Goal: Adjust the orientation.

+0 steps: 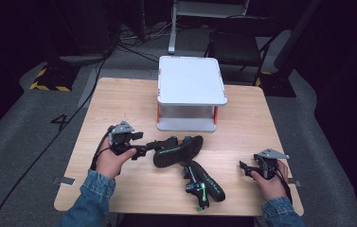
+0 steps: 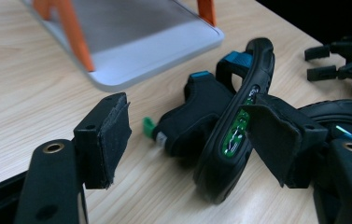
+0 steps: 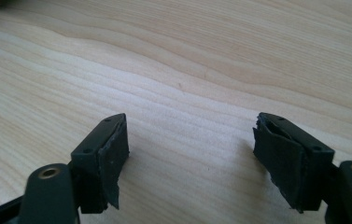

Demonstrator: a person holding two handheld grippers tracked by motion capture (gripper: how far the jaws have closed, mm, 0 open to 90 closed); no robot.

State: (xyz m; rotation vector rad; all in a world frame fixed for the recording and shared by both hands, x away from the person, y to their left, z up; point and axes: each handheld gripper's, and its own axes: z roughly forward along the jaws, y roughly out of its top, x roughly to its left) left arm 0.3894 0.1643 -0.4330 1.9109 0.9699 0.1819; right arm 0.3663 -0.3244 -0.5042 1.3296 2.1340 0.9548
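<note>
Two black sandals with teal and green trim lie in the middle of the wooden table [image 1: 119, 99]. One sandal [image 1: 177, 149] [image 2: 232, 135] rests on its edge, the other sandal [image 1: 205, 182] [image 2: 346, 114] lies nearer the front. My left gripper [image 1: 148, 145] [image 2: 190, 135] is open, its jaws on either side of the near end of the tilted sandal, the left pad well apart from it. Over bare wood at the front right, my right gripper [image 1: 243, 168] [image 3: 190, 140] is open with nothing between its pads.
A white two-level stand [image 1: 191, 80] [image 2: 131, 51] with orange legs sits at the back middle of the table, just beyond the sandals. A folding chair [image 1: 235, 45] and cables are on the floor past the table's far edge.
</note>
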